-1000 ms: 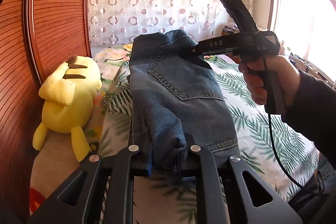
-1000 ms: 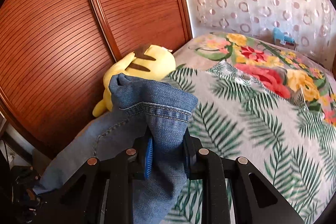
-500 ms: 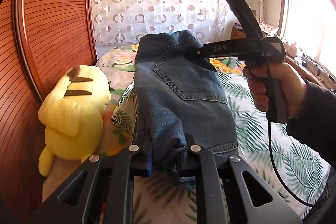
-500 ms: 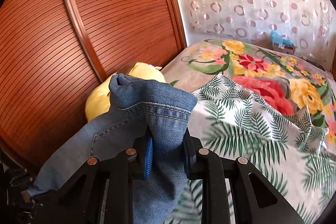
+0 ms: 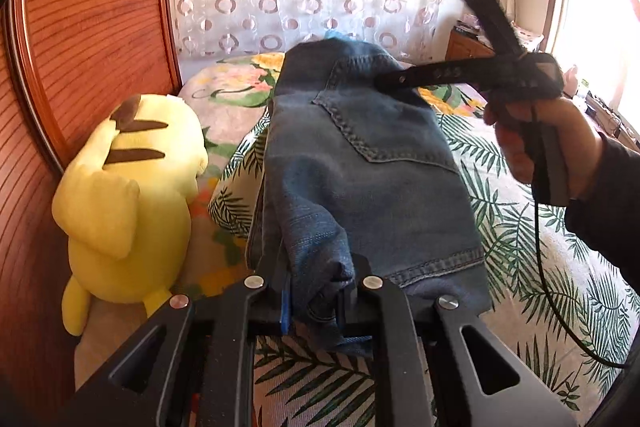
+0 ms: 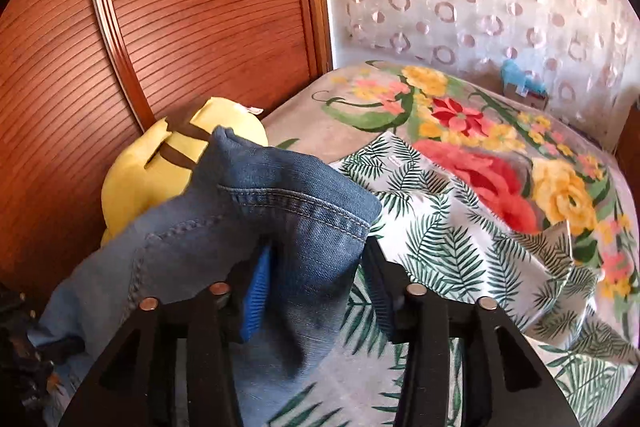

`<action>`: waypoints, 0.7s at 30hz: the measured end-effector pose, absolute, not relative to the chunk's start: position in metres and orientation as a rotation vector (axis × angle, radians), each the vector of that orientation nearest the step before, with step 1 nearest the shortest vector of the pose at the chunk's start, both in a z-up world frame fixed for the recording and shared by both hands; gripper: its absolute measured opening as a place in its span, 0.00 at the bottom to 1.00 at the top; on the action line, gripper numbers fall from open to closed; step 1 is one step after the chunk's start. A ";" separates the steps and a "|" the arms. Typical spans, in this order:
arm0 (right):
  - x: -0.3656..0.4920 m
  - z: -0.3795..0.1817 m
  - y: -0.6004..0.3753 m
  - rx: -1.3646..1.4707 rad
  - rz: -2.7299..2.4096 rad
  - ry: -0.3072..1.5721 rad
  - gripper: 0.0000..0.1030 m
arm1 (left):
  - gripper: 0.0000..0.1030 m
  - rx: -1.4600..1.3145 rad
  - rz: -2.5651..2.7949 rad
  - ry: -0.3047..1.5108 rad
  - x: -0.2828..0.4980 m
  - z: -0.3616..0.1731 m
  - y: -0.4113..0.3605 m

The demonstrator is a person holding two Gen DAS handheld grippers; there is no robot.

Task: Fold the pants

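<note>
Denim folded over, right grip letting go

Yellow plush toy (image 5: 128,187) sits far left against the wooden wardrobe (image 5: 92,27). Right of it, the jeans (image 5: 360,167) hang doubled above the leaf-print bedspread (image 5: 520,227), not yet laid flat. Left gripper (image 5: 316,303), at the near edge, is clamped narrow on a bunched denim corner. Right gripper (image 6: 316,291) has just been opening: its jaws stand apart with the hem draped between them, the right pad clear of the cloth. Judging by this, one fold is made; setting down, smoothing and any further fold remain
</note>
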State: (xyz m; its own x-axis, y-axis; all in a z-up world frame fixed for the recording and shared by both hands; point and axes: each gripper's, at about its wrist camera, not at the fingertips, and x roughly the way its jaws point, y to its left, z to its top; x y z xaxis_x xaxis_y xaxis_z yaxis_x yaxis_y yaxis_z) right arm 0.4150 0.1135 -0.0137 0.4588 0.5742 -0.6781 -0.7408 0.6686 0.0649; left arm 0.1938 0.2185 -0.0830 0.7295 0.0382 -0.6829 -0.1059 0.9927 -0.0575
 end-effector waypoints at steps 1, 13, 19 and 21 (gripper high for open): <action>0.416 -0.012 0.111 -0.243 0.813 0.716 0.53 | 0.16 -0.092 0.082 0.751 0.194 -0.084 0.218; 0.429 -0.025 0.135 -0.296 0.706 0.680 0.53 | 0.22 -0.113 0.096 0.754 0.185 -0.085 0.218; 0.403 -0.010 0.115 -0.250 0.722 0.661 0.53 | 0.28 -0.120 0.138 0.725 0.167 -0.068 0.215; 0.391 -0.005 0.098 -0.225 0.731 0.650 0.53 | 0.29 -0.105 0.148 0.706 0.162 -0.060 0.211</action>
State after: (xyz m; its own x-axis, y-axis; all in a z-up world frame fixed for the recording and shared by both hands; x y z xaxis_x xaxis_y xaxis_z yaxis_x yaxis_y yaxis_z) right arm 0.3907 0.0981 -0.0048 0.5603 0.5468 -0.6222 -0.6814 0.7313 0.0291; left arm 0.1616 0.2107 -0.0602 0.7511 0.0996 -0.6526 -0.1708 0.9842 -0.0464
